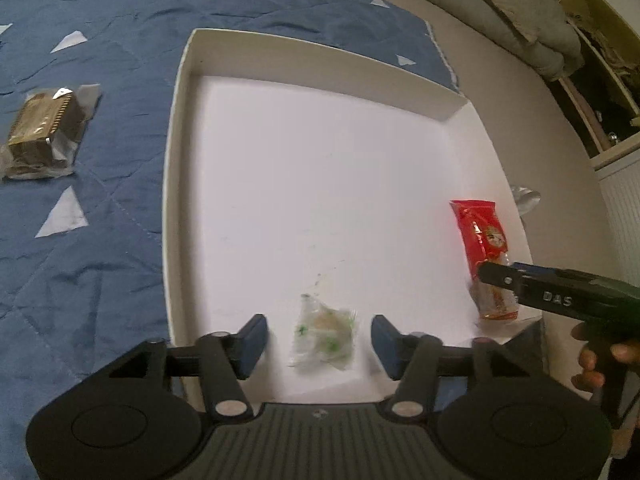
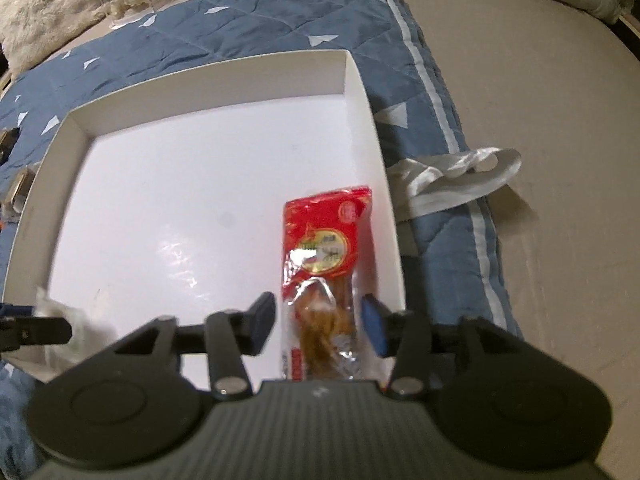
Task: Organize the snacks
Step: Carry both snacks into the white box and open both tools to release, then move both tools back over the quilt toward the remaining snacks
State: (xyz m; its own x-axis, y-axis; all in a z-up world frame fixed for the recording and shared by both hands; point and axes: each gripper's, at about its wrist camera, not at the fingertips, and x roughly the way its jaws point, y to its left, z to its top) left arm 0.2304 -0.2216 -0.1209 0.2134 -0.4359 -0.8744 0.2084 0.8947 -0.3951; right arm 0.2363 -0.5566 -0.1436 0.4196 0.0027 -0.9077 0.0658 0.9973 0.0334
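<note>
red snack packet [image 2: 326, 264] lies along the white tray's [image 2: 208, 80] right wall, right gripper [image 2: 318, 322] fingers apart astride it; clear crinkly wrapped sweet [image 1: 324, 338] near the front edge between the left gripper's [image 1: 318, 340] parted fingers; tray middle bare, quilted blue blanket [image 1: 80, 240] beneath
</note>
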